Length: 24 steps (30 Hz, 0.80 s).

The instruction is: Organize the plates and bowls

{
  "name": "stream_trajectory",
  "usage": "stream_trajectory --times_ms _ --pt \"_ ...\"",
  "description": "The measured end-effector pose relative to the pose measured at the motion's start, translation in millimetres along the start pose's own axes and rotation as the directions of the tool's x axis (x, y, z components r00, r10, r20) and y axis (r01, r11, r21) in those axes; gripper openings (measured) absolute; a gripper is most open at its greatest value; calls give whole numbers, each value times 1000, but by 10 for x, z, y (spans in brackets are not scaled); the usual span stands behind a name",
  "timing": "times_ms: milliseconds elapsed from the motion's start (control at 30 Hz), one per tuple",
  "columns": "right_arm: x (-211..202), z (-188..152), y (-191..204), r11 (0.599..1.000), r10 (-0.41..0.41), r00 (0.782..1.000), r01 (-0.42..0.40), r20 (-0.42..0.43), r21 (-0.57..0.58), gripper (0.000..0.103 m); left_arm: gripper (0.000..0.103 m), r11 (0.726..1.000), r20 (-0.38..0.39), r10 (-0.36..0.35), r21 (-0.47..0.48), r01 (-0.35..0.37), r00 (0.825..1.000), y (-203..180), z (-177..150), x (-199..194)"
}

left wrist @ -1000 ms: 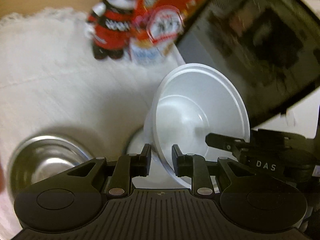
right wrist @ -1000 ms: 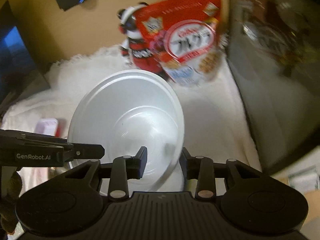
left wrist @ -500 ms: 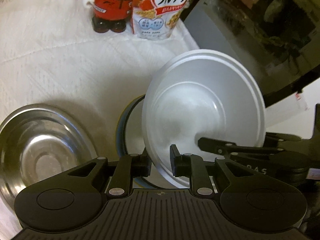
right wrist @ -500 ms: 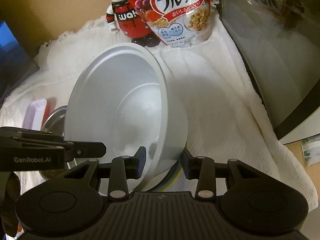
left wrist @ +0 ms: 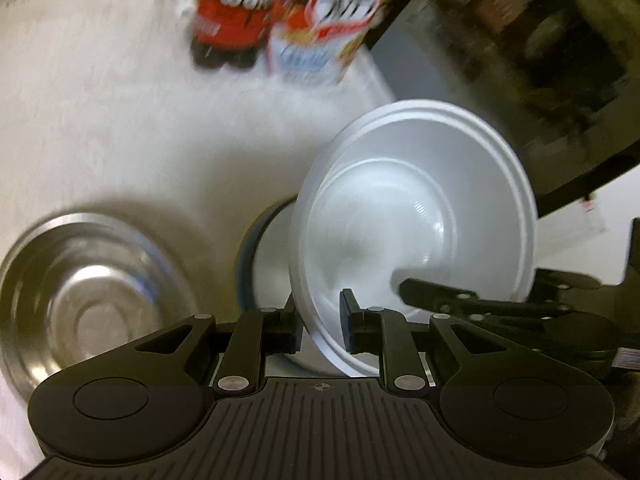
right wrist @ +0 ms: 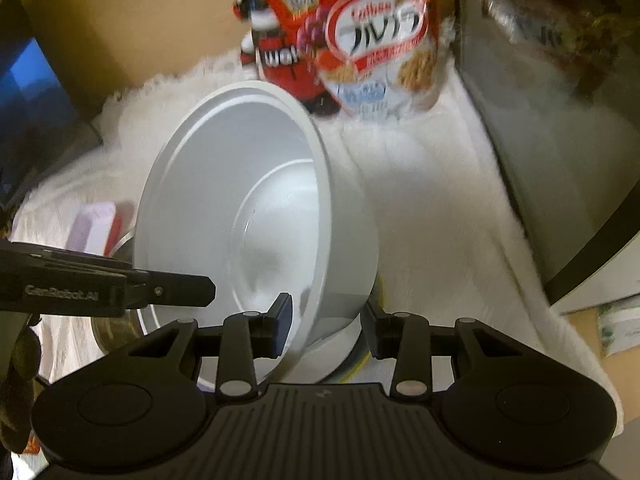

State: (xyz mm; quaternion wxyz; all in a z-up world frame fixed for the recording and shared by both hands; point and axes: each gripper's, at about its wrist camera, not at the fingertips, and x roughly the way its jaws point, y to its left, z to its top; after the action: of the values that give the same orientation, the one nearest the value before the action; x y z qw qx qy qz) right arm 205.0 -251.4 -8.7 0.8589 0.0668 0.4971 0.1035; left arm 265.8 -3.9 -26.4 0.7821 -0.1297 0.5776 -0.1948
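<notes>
**Ana:** Two claws share one large white plastic bowl (left wrist: 416, 216). The left claw (left wrist: 320, 322) pinches its rim at the near edge, narrow, one finger inside and one outside. The right claw (right wrist: 326, 322) straddles the opposite wall; its fingers look wider set, and she cannot tell whether they truly press.

**Ben:** Which step, then?

**Ana:** Carrying, she judges: the bowl hangs tilted above a blue-rimmed plate (left wrist: 250, 264) on the white cloth-covered surface (left wrist: 120, 120), seemingly clear of it. A shiny steel bowl (left wrist: 80, 300) sits at nine o'clock of it in the left view.

**Ben:** And next?

**Ana:** Probably levelling the bowl, then lowering both claws together onto whichever stack suits it. The walls look smooth and thin, so a lopsided release could let it slip.
</notes>
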Motion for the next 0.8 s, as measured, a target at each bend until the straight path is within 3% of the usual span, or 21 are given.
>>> stream_trajectory --times_ms 200,300,433,633,800 --pt "50 11 -31 1000 -7 1000 7 -14 -3 49 22 1000 -27 21 -13 -21 999 17 -47 52" --pt "-1 47 -58 1000 -5 1000 5 2 4 52 23 999 17 46 -7 -46 999 5 -36 -67" --pt "-69 128 -106 1000 -11 999 10 50 20 69 25 998 75 40 -55 -35 996 79 13 -213" --pt "81 170 -181 999 -36 999 36 23 39 69 25 997 62 58 -57 -55 996 149 25 -145" --pt "268 155 -169 998 -55 998 55 -11 33 69 25 993 15 113 -19 -112 994 181 20 47"
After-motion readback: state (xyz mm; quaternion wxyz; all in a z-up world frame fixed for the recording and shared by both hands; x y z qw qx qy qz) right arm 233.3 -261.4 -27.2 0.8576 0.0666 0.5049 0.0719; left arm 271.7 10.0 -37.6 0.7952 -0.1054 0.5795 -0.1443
